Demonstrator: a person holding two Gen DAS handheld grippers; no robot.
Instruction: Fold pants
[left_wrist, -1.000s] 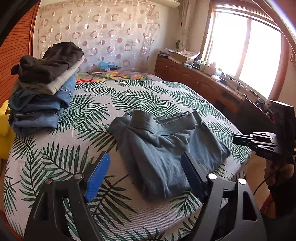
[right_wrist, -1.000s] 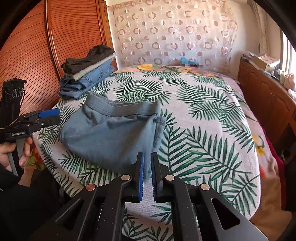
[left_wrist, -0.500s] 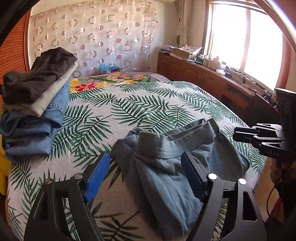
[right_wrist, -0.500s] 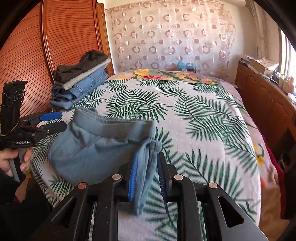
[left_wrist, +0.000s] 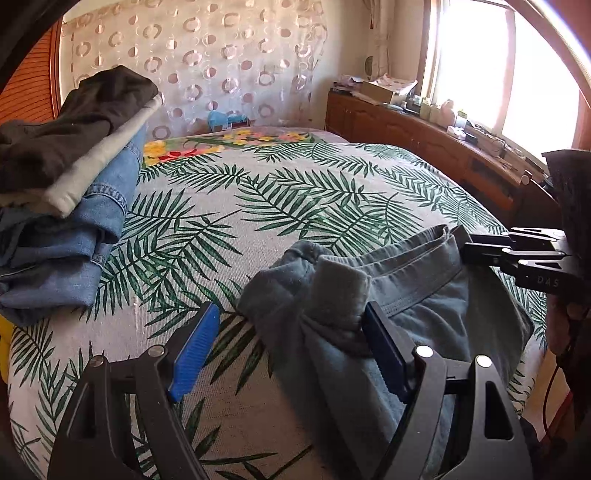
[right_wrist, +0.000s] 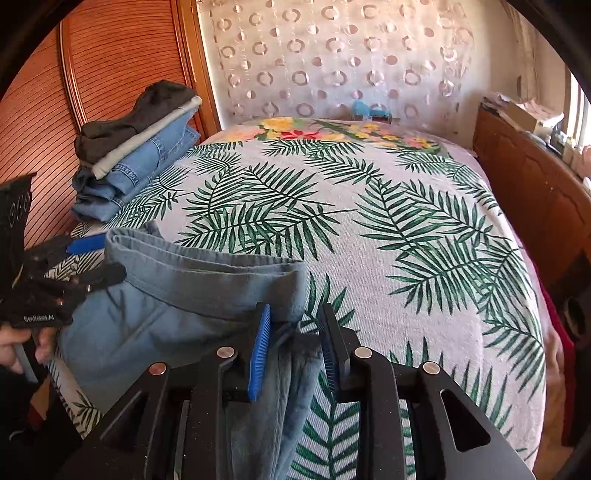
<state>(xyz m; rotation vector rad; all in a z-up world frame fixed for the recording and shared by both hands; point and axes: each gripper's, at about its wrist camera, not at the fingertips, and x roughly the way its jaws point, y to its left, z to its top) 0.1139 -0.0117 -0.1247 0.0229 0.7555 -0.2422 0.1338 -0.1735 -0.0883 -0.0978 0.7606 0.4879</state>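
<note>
The right gripper (right_wrist: 295, 350) has just been opening its jaws, and they now stand a little apart with a fold of the blue-grey pants (right_wrist: 177, 306) hanging between the ribbed blue pads; the cloth lies against the left pad while the right pad stands clear of it, so nothing is pinched; in the left wrist view the same gripper (left_wrist: 469, 245) reaches in from the right edge, its tips at the waistband corner of the pants (left_wrist: 424, 295); the left gripper (left_wrist: 291, 347) has its jaws spread wide, one blue pad over bare bedspread, the other just beside a bunched roll of the waistband, whether touching it cannot be told, and it has hold of nothing; in the right wrist view it (right_wrist: 99, 258) comes in from the left, carried by a hand (right_wrist: 18, 343), its two tips on either side of the waistband's far corner; the pants lie partly folded on the near edge of the bed, waistband turned toward the room, on a grey bedspread (left_wrist: 229, 229) printed with green palm fronds; well apart from them, at the far left side of the bed, is a stack of folded clothes (right_wrist: 136, 147), blue jeans below, a pale garment and a dark one on top; behind the bed hangs a curtain (right_wrist: 332, 62) patterned with rings; a wooden cabinet (left_wrist: 424, 144) with clutter runs along the right under a bright window (left_wrist: 509, 70).
</note>
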